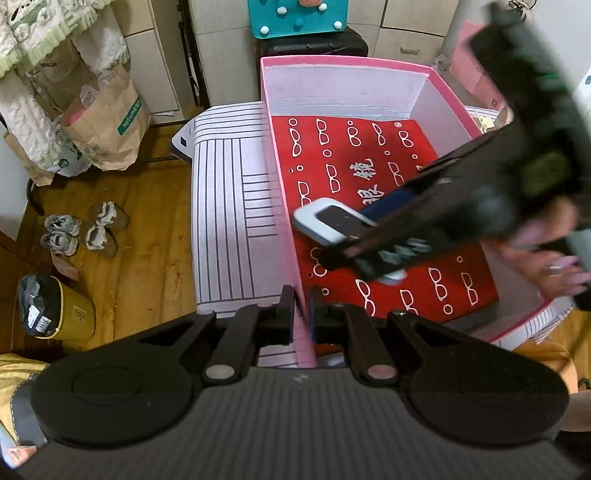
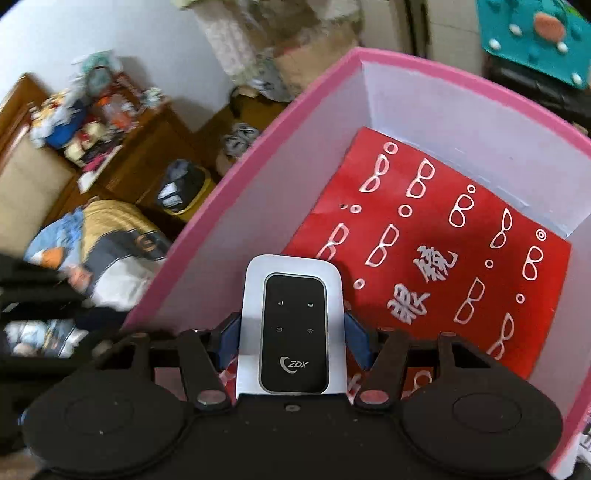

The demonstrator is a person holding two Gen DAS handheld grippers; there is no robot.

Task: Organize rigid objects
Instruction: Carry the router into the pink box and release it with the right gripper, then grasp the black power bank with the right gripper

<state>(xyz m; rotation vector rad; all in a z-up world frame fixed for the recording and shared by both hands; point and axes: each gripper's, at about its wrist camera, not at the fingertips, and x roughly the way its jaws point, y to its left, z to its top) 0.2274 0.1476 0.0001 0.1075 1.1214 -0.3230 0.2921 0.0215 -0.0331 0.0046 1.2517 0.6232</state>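
Note:
A pink box (image 1: 354, 62) with white inner walls stands on a striped table; a red cloth printed with glasses (image 1: 351, 155) lies on its floor. My left gripper (image 1: 303, 314) is shut on the box's near-left wall (image 1: 291, 254). My right gripper (image 2: 291, 332) is shut on a white pocket router with a black face (image 2: 293, 325) and holds it inside the box, above the red cloth (image 2: 443, 240). In the left wrist view the router (image 1: 328, 219) and the right gripper (image 1: 347, 236) hang over the cloth.
The striped tablecloth (image 1: 225, 221) lies left of the box. On the wooden floor are shoes (image 1: 85, 232), a yellow bin (image 1: 55, 306) and paper bags (image 1: 107, 118). A teal bag (image 1: 295, 16) stands behind the box. Cluttered wooden furniture (image 2: 92, 122) stands beyond the box.

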